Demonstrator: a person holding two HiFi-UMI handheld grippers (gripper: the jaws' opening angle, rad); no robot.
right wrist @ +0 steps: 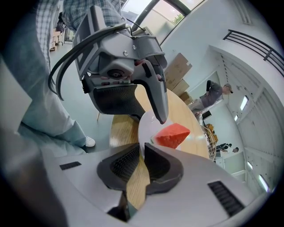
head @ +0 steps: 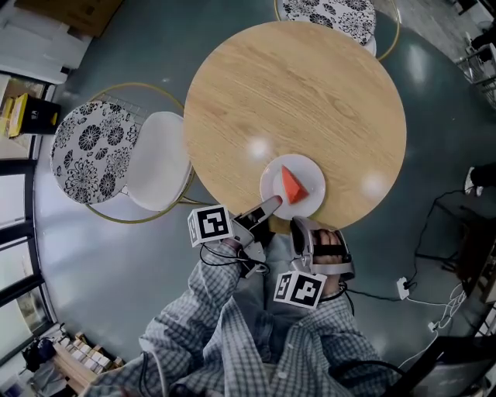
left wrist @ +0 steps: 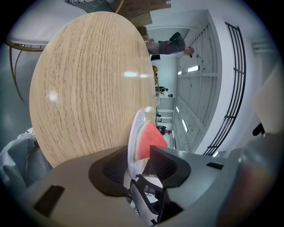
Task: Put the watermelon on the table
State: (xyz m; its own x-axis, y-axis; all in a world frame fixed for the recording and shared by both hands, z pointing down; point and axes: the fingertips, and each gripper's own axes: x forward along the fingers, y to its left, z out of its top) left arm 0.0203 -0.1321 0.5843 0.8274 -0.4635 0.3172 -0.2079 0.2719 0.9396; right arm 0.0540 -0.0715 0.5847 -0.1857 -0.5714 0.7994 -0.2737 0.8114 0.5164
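Note:
A red wedge of watermelon (head: 292, 184) lies on a small white plate (head: 273, 180) at the near edge of the round wooden table (head: 294, 93). My left gripper (head: 271, 205) reaches the plate from the near left. In the left gripper view the plate's rim (left wrist: 134, 137) stands between its open jaws with gaps on both sides, and the watermelon (left wrist: 148, 142) lies just beyond. My right gripper (head: 301, 225) sits at the plate's near rim. In the right gripper view its jaws (right wrist: 143, 153) pinch the plate's edge (right wrist: 148, 126), with the watermelon (right wrist: 172, 134) behind and the left gripper's finger (right wrist: 155, 93) above.
A chair with a floral cushion (head: 93, 151) and a white seat (head: 159, 159) stands left of the table, and another floral chair (head: 329, 15) stands at the far side. Cables and a power strip (head: 403, 288) lie on the floor at the right. A person (left wrist: 171, 44) stands far off.

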